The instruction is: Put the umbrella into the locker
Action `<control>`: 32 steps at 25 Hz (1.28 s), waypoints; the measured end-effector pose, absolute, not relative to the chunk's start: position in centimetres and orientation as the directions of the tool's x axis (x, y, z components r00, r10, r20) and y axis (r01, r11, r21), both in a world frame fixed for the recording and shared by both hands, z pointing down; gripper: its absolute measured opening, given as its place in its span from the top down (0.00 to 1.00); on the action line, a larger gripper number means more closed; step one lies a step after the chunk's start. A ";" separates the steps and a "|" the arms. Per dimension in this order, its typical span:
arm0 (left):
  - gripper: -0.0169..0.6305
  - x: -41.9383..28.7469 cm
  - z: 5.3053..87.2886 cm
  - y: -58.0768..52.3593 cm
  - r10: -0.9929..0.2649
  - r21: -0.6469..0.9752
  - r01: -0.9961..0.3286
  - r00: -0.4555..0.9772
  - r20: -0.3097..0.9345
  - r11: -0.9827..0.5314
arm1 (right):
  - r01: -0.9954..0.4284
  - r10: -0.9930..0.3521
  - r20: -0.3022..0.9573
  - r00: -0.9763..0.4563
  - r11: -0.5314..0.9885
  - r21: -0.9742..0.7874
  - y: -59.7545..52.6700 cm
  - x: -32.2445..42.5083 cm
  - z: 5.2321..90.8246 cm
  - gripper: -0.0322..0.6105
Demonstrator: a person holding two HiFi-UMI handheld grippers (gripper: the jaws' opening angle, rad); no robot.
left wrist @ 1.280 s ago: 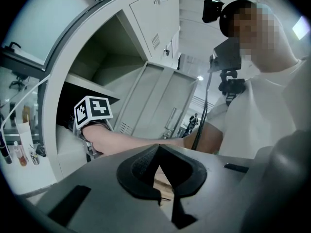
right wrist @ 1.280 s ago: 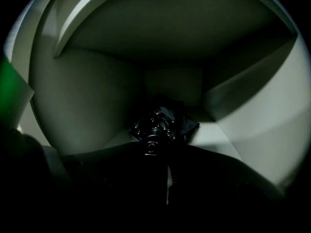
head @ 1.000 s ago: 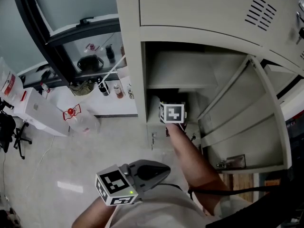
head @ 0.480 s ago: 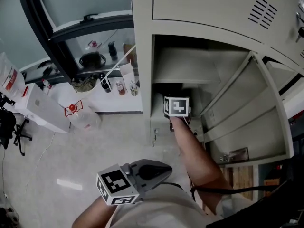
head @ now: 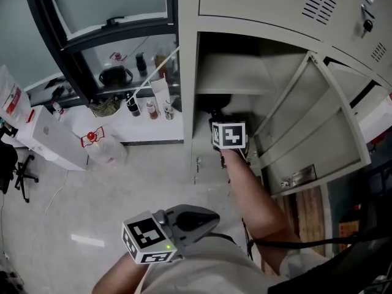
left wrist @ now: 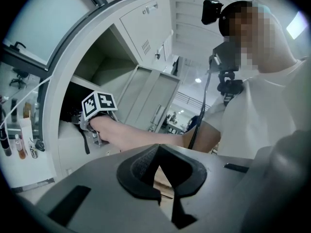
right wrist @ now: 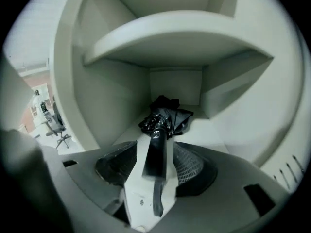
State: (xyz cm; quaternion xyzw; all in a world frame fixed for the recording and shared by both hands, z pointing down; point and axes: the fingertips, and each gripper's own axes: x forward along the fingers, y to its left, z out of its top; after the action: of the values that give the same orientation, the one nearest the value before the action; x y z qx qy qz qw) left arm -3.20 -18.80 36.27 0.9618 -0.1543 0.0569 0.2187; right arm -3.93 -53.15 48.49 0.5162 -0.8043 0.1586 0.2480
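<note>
Umbrella point(right wrist: 165, 115) is lying lengthwise inside locker point(right wrist: 114, 101), handle pointing back between right gripper's point(right wrist: 155, 150) opening jaws, pads clear of it.

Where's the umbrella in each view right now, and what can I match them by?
Head view: umbrella, dark, centre, under the locker shelf.
Left gripper view: not discernible; that compartment is dark.
Right gripper view: centre, on the compartment floor, handle between the right hand-held gripper's opening jaws, pads off it.
Shared landmark: the locker's left wall.
</note>
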 end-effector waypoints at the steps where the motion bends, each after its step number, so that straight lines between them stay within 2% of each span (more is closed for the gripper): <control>1: 0.96 -3.2 36.3 -18.2 -0.269 0.401 -0.319 0.947 0.177 -0.859 | -0.909 -0.754 0.558 -0.346 0.417 0.001 -52.5 -3.8 48.2 0.62; 8: 0.96 -3.2 36.2 -13.2 -0.245 0.393 -0.295 0.954 0.172 -0.871 | -0.905 -0.743 0.563 -0.363 0.425 -0.022 -46.2 -3.2 47.8 0.64; 11: 0.96 -3.3 36.0 -10.8 -0.233 0.387 -0.279 0.959 0.163 -0.879 | -0.902 -0.741 0.563 -0.367 0.432 -0.020 -43.3 -3.2 47.7 0.79; 15: 0.96 -3.6 36.1 -7.3 -0.219 0.386 -0.263 0.963 0.155 -0.884 | -0.899 -0.738 0.563 -0.374 0.437 -0.024 -39.1 -3.5 47.9 0.89; 32: 0.96 -5.3 38.5 5.1 -0.229 0.410 -0.271 0.962 0.150 -0.871 | -0.820 -0.663 0.548 -0.509 0.568 -0.075 -17.8 -6.1 49.7 0.92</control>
State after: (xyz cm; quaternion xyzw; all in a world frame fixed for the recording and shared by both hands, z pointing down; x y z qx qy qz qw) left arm -5.35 5.11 38.51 0.9659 -0.1296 0.0482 0.2188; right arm -6.06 -17.76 49.74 0.4347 -0.8530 0.1648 0.2373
